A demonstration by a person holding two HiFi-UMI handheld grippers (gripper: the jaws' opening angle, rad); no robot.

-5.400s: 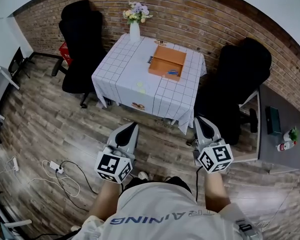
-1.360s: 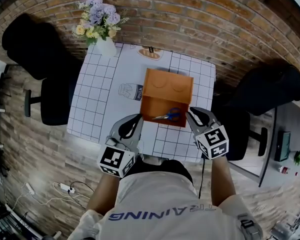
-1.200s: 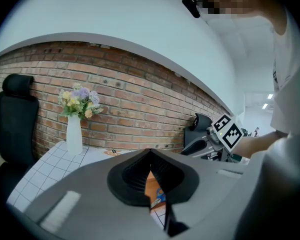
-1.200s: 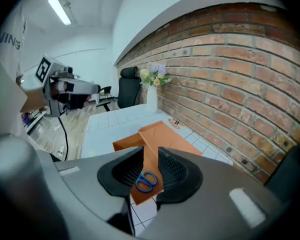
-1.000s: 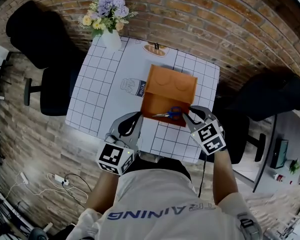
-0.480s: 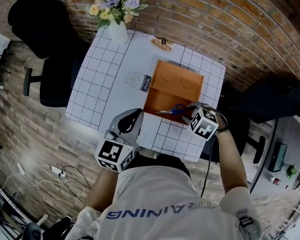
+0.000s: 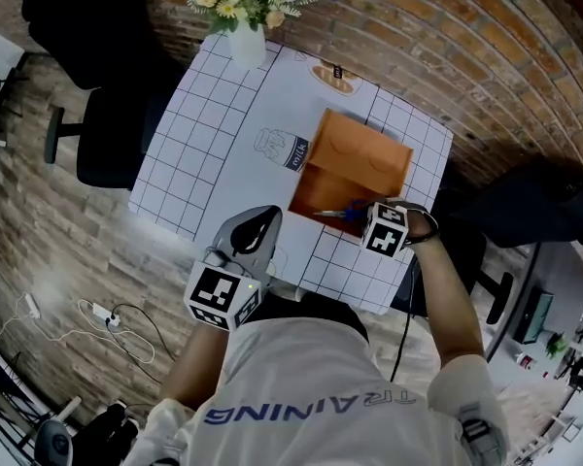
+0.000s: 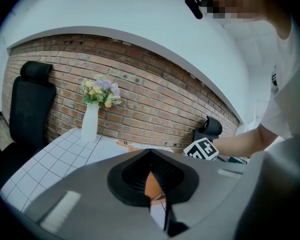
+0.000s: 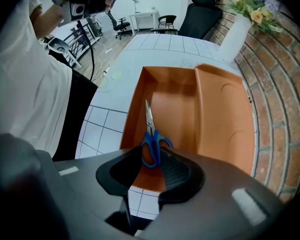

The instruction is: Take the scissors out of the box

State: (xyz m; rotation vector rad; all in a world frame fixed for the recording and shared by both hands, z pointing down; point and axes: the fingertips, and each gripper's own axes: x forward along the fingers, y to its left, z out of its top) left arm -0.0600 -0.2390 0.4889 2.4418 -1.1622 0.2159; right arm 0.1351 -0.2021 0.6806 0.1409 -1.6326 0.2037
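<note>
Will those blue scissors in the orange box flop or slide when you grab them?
Probably stiff: the scissors have metal blades and hard-looking blue handles. They lie flat in the smooth-floored box, so a push may slide them. They look thin, so likely light.

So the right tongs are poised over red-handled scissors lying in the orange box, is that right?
Not quite: the scissors have blue handles, not red, as the right gripper view shows. The rest holds: the right tongs, which have just been opening, are poised over them in the orange box, handles between the tongs.
</note>
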